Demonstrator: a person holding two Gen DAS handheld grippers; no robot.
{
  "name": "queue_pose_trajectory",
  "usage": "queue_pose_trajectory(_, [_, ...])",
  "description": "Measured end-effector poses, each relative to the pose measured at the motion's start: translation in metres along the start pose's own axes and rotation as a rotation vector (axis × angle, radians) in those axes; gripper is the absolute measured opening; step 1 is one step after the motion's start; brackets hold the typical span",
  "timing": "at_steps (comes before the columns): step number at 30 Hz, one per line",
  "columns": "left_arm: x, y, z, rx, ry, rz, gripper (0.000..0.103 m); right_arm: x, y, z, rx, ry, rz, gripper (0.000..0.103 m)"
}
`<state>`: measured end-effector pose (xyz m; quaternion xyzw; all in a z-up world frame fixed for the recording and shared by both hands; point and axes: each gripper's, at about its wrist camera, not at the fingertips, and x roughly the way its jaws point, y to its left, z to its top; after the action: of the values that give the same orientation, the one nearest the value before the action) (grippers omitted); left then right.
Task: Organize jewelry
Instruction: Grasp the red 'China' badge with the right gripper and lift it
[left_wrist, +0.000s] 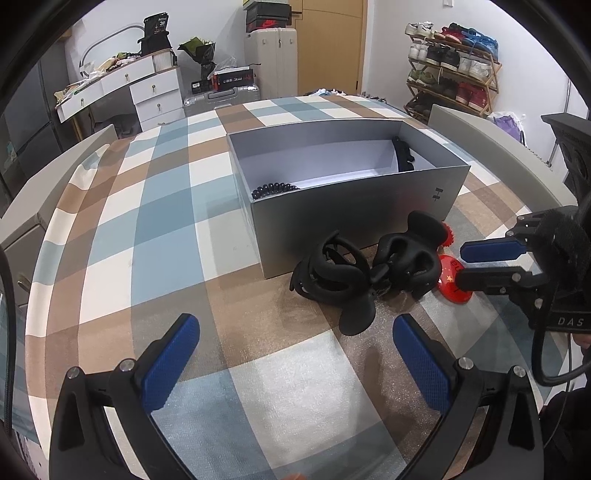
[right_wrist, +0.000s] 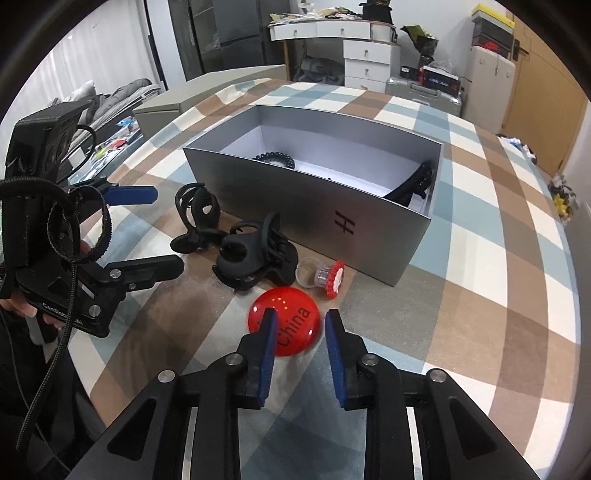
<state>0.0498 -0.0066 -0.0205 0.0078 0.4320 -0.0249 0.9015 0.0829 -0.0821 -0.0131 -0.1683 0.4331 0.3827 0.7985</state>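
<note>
A round red badge (right_wrist: 291, 332) printed "China" lies flat on the checked cloth. My right gripper (right_wrist: 302, 315) hangs right over it with a narrow gap between the jaws. Its left fingertip (right_wrist: 271, 317) overlaps the badge and the right one stands just off its edge; no pad presses it. The same right gripper (left_wrist: 461, 267) reaches in over the badge (left_wrist: 452, 291). Two black claw clips (left_wrist: 332, 273) (left_wrist: 406, 254) lie in front of the grey box (left_wrist: 351, 210). My left gripper (left_wrist: 295, 319) is wide open and empty, short of the clips.
Inside the box (right_wrist: 314, 206) are a black spiral hair tie (right_wrist: 275, 158) and a black clip (right_wrist: 413, 184). A small red-and-white piece on a clear ring (right_wrist: 330, 277) lies by the box. A shoe rack (left_wrist: 454, 66) and white drawers (left_wrist: 155, 92) stand behind.
</note>
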Motion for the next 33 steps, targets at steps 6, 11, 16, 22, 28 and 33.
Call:
queue_pose_trajectory(6, [0.002, 0.0, -0.001, 0.009, 0.008, 0.014, 0.102, 0.006, 0.01, 0.001, -0.022, 0.01, 0.004, 0.043])
queue_pose_trajectory(11, [0.004, 0.001, -0.002, 0.012, 0.017, 0.016, 0.102, 0.007, 0.013, 0.0, -0.036, 0.005, -0.003, 0.045])
queue_pose_trajectory(16, [0.006, 0.001, -0.004, 0.044, 0.043, 0.002, 0.102, 0.008, 0.016, 0.0, -0.057, 0.006, -0.018, 0.045])
queue_pose_trajectory(22, [0.007, 0.003, -0.008, 0.082, 0.074, -0.014, 0.102, 0.009, 0.019, 0.0, -0.075, 0.007, -0.036, 0.046])
queue_pose_trajectory(28, [0.007, 0.007, -0.008, 0.069, 0.078, -0.025, 0.102, 0.008, 0.019, 0.0, -0.084, 0.003, -0.032, 0.041])
queue_pose_trajectory(33, [0.005, 0.008, -0.005, 0.039, 0.056, -0.016, 0.102, -0.002, 0.011, 0.0, -0.055, -0.021, 0.014, 0.041])
